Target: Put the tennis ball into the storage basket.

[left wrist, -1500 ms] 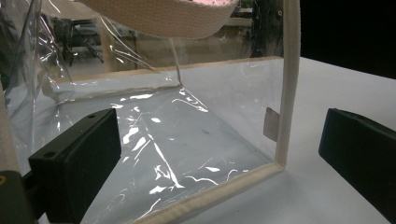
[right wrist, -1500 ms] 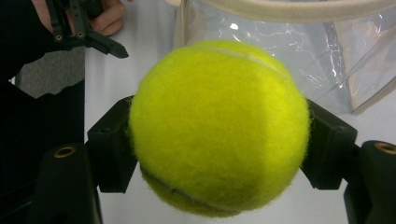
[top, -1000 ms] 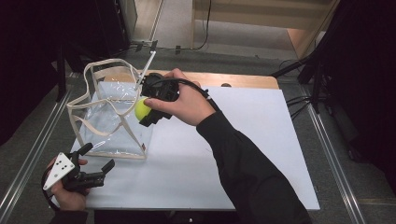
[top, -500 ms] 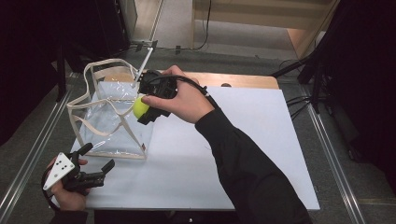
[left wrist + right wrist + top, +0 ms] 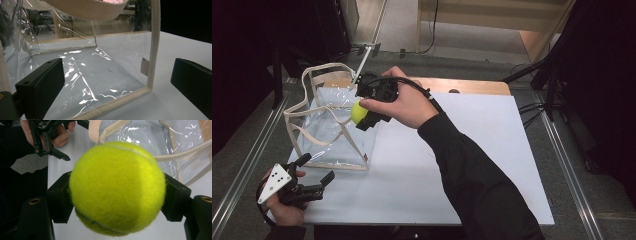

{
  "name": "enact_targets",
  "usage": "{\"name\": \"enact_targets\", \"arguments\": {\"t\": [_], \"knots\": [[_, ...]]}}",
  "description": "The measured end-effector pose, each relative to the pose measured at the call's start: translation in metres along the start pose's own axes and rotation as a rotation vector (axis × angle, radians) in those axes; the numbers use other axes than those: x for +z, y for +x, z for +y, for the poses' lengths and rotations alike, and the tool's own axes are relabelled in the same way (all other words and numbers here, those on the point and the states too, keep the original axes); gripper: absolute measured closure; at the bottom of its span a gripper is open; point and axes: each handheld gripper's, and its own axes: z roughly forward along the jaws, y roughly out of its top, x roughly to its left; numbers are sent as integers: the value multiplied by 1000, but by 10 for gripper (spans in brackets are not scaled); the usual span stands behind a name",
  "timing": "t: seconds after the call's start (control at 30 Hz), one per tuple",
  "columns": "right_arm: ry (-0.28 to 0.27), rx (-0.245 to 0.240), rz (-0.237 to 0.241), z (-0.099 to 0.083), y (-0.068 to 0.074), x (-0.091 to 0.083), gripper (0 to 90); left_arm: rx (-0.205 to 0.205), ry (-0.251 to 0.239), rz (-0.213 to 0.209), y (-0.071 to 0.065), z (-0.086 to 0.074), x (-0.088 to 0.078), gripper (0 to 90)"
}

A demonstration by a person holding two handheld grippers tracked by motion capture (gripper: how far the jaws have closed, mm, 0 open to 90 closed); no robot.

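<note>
The right claw (image 5: 362, 116) pinches the tennis ball (image 5: 358, 112) and holds it up off the desk (image 5: 472, 145), right over the near right part of the clear bag (image 5: 329, 132). In the right gripper view the yellow-green ball (image 5: 117, 187) sits squarely between the two black jaws, their pads pressed into its fuzz on either side, with the bag's clear plastic and cream straps behind it. The bag lies on the far left part of the white desk, its cream handles (image 5: 319, 75) looping up at the far end and its mouth gaping. Down at the near left corner the left claw (image 5: 314, 175) hangs spread, nothing between its jaws, pointing toward the bag's near edge. The left gripper view looks straight at the bag's near corner (image 5: 150, 87), cream trim running along the seam, with the jaws standing wide on either side and just short of the plastic.
</note>
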Motion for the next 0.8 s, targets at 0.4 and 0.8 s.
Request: {"name": "enact_targets", "arguments": {"t": [0.4,0.8], "knots": [[-3,-8,-2,9,-3,-6,237,0,1,-1,0,0,0,0],[-5,-10,-9,17,-3,-9,237,-4,-4,-2,1,0,0,0]]}}
